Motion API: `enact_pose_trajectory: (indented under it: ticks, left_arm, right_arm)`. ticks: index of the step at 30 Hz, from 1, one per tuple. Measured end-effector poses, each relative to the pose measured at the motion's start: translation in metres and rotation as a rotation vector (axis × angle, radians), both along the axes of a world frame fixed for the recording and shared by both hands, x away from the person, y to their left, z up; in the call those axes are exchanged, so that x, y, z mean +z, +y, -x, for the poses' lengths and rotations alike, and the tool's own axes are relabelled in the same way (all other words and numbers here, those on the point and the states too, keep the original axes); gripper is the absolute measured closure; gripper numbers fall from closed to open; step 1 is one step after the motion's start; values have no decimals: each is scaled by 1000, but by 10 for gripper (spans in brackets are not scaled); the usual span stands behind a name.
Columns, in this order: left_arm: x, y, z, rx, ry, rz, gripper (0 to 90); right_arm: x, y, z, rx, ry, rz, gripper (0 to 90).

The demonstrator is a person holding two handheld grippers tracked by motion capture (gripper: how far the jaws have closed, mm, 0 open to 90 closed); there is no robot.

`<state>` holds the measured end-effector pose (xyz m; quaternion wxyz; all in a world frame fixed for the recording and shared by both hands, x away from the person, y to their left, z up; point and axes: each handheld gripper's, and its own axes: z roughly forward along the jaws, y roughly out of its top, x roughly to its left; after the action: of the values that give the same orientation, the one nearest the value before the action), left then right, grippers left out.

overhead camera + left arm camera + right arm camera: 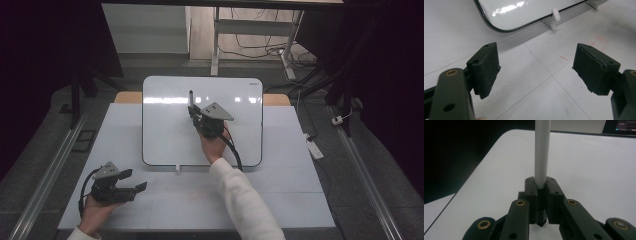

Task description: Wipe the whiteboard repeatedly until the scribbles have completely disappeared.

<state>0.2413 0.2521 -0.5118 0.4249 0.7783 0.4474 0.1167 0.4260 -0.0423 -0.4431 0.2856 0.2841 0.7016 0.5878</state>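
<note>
left tool [136,180] lower left of frame, jaws spread, empty | right tool [191,111] mid-frame over whiteboard [165,135], clenched on white marker [541,152] | desk [280,200]

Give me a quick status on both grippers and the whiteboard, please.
Right gripper shut on marker, over whiteboard. Left gripper open, empty, low over table. Board blank, nothing in the way.
</note>
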Motion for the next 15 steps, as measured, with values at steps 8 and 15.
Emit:
enact_pose_trajectory:
  ticks: [8, 15]
  left_arm:
    - [0, 0, 0, 3, -1, -1, 219]
    - [0, 0, 0, 1, 0, 0, 218]
  right_arm:
    - [1, 0, -1, -8, -26, 32, 811]
    - [7, 0, -9, -11, -11, -3, 811]
